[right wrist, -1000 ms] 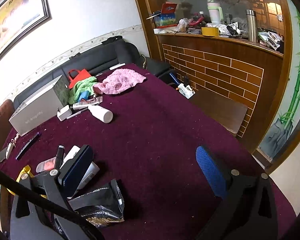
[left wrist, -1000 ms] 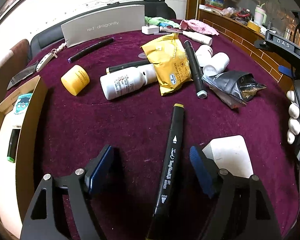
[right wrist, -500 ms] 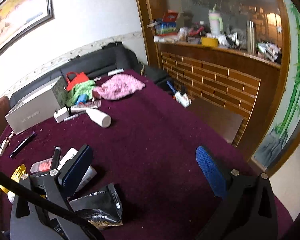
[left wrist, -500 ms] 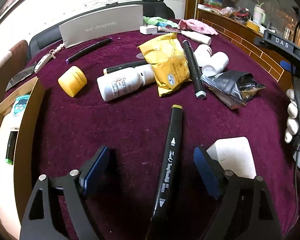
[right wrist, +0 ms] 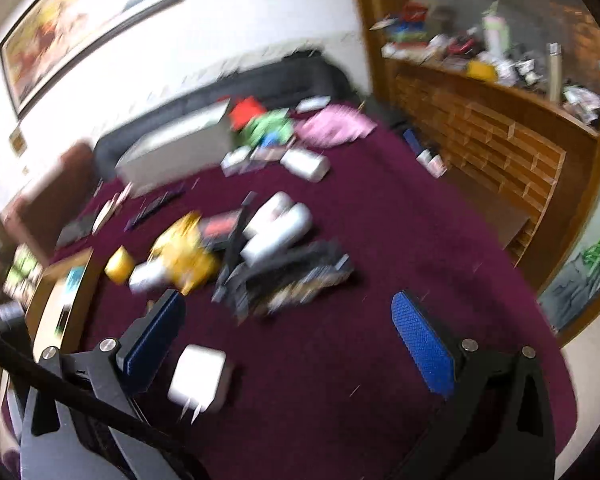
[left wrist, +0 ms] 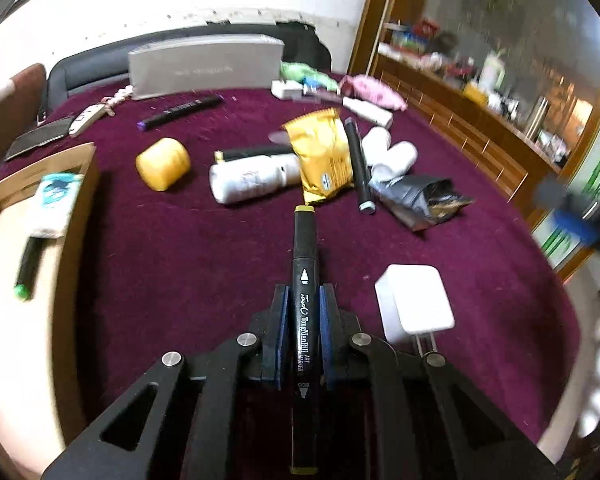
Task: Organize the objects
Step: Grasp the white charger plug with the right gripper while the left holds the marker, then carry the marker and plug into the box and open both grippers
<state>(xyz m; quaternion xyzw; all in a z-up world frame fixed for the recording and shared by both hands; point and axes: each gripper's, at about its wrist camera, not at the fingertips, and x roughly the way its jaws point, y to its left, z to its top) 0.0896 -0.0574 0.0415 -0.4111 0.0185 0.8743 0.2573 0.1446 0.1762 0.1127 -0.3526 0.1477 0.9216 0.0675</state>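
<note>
My left gripper (left wrist: 303, 304) is shut on a black art marker (left wrist: 304, 264) with a yellow end cap, which points away over the purple table. A cardboard box (left wrist: 40, 240) at the left holds a green-tipped marker (left wrist: 28, 264) and a teal packet. On the table lie a yellow jar (left wrist: 163, 163), a white bottle (left wrist: 252, 178), a yellow snack bag (left wrist: 325, 154), another black marker (left wrist: 358, 168), a grey foil bag (left wrist: 420, 198) and a white charger (left wrist: 414, 304). My right gripper (right wrist: 288, 340) is open and empty above the table; its view is blurred.
A grey long box (left wrist: 204, 66), a purple-tipped pen (left wrist: 180, 112), a key fob (left wrist: 90, 116), pink cloth (left wrist: 372, 88) and small white bottles (left wrist: 392, 152) lie farther back. A wooden counter (left wrist: 480, 120) runs along the right. The table edge (left wrist: 560, 300) curves at the right.
My left gripper has closed on the black marker that lay between its open fingers and has lifted. My right gripper has swung left and now faces the pile of objects.
</note>
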